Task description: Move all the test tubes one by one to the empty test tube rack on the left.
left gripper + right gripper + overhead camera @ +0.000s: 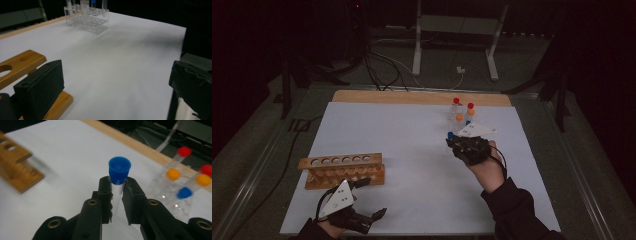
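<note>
Blue-capped test tube [119,180] sits pinched between the jaws of the right gripper [117,195], clear body clamped just below the cap. Its long axis runs along the jaws, cap end leading, pointing away from the hand. In the high view the right gripper [469,148] is held just on the near side of the clear tube rack [460,120]; whether the tube's lower end touches the white sheet [422,160] is unclear. Left gripper [357,207], jaws spread with nothing between them, stands well apart from that rack, beside the wooden rack [343,170].
</note>
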### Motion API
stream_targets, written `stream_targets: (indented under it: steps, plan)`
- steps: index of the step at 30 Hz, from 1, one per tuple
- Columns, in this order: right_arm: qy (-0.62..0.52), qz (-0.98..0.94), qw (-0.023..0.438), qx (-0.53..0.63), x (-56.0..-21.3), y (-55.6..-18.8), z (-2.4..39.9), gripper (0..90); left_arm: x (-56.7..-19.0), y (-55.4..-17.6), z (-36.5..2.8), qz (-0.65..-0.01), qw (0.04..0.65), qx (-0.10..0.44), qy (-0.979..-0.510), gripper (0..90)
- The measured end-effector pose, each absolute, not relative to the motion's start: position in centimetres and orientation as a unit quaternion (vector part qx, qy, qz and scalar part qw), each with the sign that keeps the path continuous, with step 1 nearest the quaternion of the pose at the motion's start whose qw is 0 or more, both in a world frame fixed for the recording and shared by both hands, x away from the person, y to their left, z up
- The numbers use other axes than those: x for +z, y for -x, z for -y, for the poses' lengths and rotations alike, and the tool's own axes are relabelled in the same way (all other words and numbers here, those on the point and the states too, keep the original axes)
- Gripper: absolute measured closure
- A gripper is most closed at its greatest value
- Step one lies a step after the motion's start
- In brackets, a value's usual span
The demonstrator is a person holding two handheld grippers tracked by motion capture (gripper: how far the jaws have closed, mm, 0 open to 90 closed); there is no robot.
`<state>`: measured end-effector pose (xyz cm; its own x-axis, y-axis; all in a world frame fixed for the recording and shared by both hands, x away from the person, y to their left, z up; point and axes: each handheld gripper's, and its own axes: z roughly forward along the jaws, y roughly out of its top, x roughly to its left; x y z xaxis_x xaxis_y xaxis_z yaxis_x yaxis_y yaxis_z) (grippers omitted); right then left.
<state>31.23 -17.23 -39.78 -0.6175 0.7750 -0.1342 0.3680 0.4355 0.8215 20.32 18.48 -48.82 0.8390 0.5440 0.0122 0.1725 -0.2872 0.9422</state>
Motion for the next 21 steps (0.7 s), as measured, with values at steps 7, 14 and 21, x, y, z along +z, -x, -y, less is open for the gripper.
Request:
stream_targets:
  steps: [7, 14, 21]
  plan:
    - [-0.323, -0.828, 0.226, 0.399, -41.0, -29.2, 16.1, 77.1, -47.0, -20.6, -17.4, -0.228, 0.557, 0.147, -0.785, 0.6]
    - [-0.303, -0.841, 0.198, 0.403, -42.4, -27.5, 15.1, 77.1, -45.3, -21.5, -16.0, -0.208, 0.573, 0.133, -0.781, 0.6]
    - [-0.288, -0.848, 0.178, 0.409, -43.2, -26.4, 14.7, 77.1, -44.1, -22.7, -14.2, -0.181, 0.574, 0.113, -0.791, 0.6]
